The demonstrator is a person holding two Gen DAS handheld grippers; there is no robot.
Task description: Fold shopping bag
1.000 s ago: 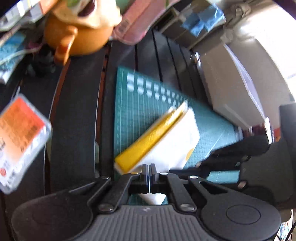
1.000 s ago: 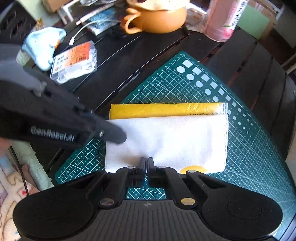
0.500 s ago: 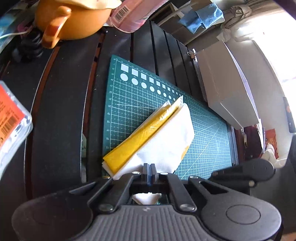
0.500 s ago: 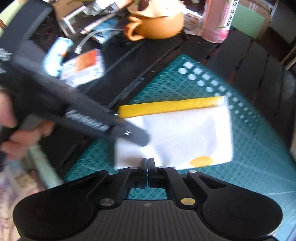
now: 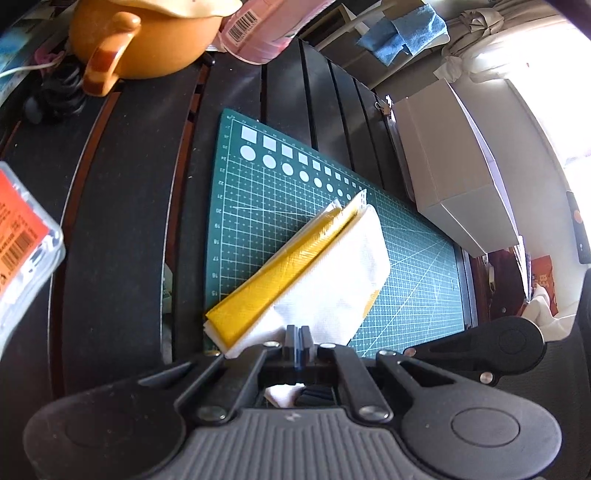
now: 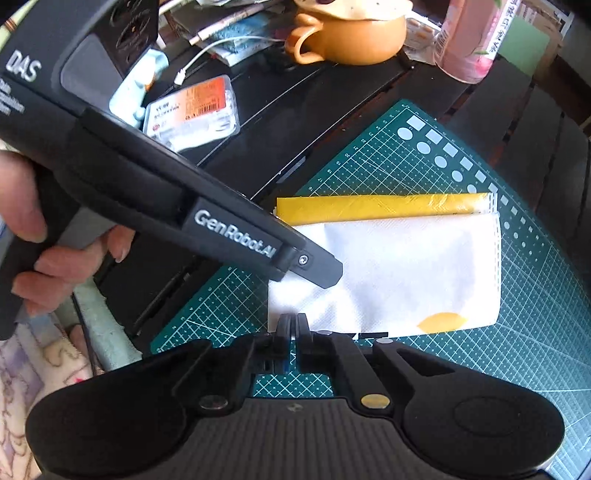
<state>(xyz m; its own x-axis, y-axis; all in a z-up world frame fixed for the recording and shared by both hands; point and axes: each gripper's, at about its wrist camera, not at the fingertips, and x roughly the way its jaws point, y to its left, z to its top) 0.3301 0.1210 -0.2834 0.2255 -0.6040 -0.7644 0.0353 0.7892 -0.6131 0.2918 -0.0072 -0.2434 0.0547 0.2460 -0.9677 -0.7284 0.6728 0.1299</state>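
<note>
— Where's the shopping bag (image 6: pixel 399 266)?
— Folded flat on the green cutting mat (image 6: pixel 535 350), its long side running along the mat's row of white squares, yellow strip towards the orange pot (image 6: pixel 351 33).
— The jaws?
— The left gripper (image 5: pixel 294 338) pinches the bag's white corner; the right gripper (image 6: pixel 291 326) is clenched at its near edge.

shopping bag (image 6: pixel 399 273): soft white non-woven cloth, matt, finely textured; its yellow band looked glossy and crinkled
cutting mat (image 6: pixel 535 332): green, smooth, matt, printed with white grid lines
table (image 5: pixel 118 229): dark slats, smooth with a dull sheen
left gripper (image 5: pixel 295 334): matt black plastic, ribbed grey panel, shiny metal rivets
mug (image 5: pixel 147 40): glazed orange ceramic, glossy
box (image 6: pixel 192 110): clear, glossy plastic
</note>
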